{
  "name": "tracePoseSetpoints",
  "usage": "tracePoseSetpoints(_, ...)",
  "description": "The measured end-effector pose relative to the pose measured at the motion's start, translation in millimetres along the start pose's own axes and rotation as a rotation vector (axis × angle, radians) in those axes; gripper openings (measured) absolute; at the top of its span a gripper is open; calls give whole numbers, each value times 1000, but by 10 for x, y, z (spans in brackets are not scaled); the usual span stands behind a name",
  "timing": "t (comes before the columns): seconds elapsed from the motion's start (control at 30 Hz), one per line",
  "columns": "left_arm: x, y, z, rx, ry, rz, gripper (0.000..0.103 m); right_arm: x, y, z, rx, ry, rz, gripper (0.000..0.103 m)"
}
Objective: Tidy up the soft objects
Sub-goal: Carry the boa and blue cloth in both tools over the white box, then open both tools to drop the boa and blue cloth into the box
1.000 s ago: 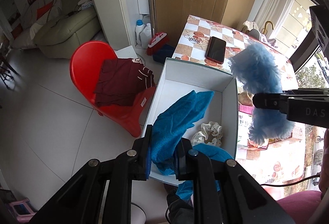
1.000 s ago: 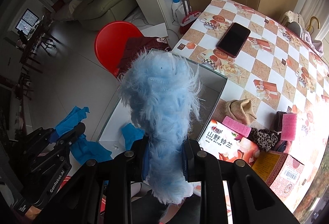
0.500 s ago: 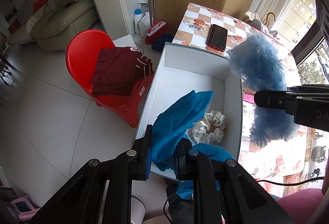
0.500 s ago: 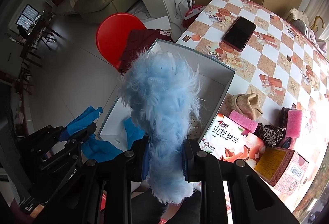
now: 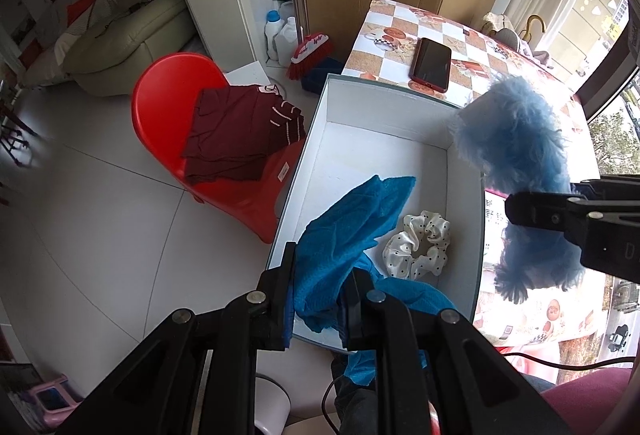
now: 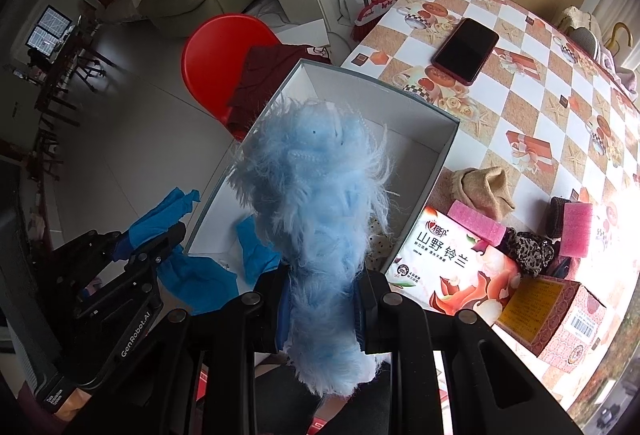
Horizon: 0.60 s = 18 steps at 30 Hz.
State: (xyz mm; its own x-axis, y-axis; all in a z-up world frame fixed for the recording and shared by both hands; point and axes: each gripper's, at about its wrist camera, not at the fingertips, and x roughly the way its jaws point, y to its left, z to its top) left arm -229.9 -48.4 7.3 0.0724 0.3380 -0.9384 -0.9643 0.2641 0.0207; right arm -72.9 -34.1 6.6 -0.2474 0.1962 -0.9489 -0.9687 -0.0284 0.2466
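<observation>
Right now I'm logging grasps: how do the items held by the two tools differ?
The left tool grips a flat teal cloth; the right tool grips a shaggy pale-blue duster. The cloth drapes limply into the white box; the duster keeps its plump shape, hanging clear above the box. Both are blue, soft and clamped.

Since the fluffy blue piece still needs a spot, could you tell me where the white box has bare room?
The white box is bare across its far half, between the far wall and the blue cloth. The near end is crowded: the cloth and polka-dot scrunchie fill it.
</observation>
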Motion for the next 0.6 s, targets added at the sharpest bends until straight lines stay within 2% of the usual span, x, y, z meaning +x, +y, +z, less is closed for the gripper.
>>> tracePoseSetpoints(0.6,95,-136,58,59,18,0,18,101,47,61,-23,25,4,26)
